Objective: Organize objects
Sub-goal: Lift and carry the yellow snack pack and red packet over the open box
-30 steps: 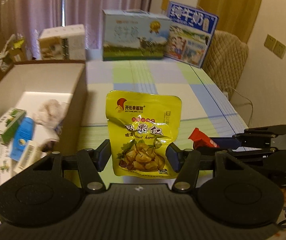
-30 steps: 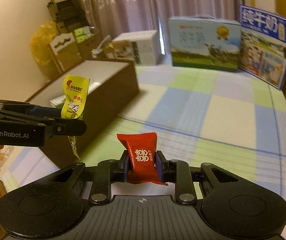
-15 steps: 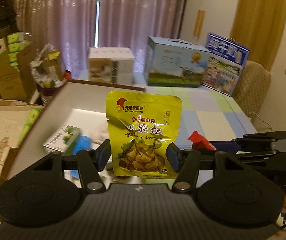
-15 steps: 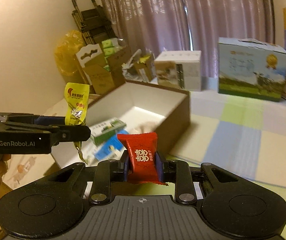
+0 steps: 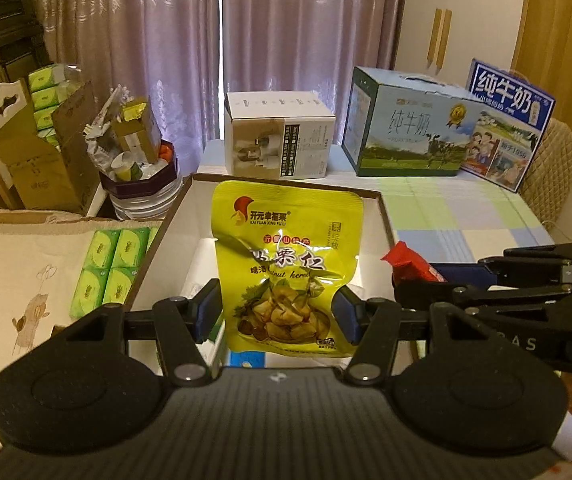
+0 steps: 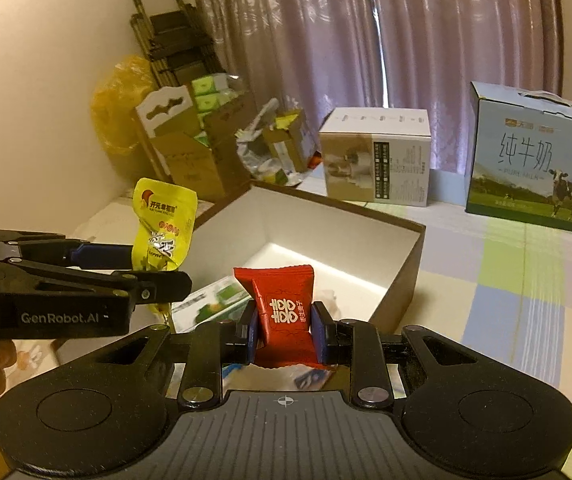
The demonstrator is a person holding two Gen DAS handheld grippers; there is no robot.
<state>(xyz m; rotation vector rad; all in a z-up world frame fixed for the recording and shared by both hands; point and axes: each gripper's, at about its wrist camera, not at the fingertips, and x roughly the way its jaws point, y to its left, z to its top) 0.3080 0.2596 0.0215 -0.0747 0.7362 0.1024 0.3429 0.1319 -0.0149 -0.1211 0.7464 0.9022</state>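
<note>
My left gripper (image 5: 277, 314) is shut on a yellow chestnut snack pouch (image 5: 286, 268), held upright over the brown open box (image 5: 382, 208) with white inner walls. My right gripper (image 6: 283, 330) is shut on a small red candy packet (image 6: 281, 312), also above that box (image 6: 406, 264). In the right wrist view the left gripper (image 6: 153, 268) comes in from the left with the yellow pouch (image 6: 163, 228). In the left wrist view the right gripper (image 5: 418, 280) reaches in from the right with the red packet (image 5: 410, 266). Small packs lie on the box floor, mostly hidden.
A white carton (image 5: 277, 136), a blue milk carton (image 5: 410, 128) and a blue milk box (image 5: 510, 124) stand at the table's far edge. Green tissue packs (image 5: 109, 268) lie left of the box. Cardboard boxes (image 5: 45, 152) and a full bin (image 5: 137, 176) crowd the far left.
Both grippers have swung left from over the checked tablecloth to above the open box, each keeping its packet. The cluttered left corner has come into view.
</note>
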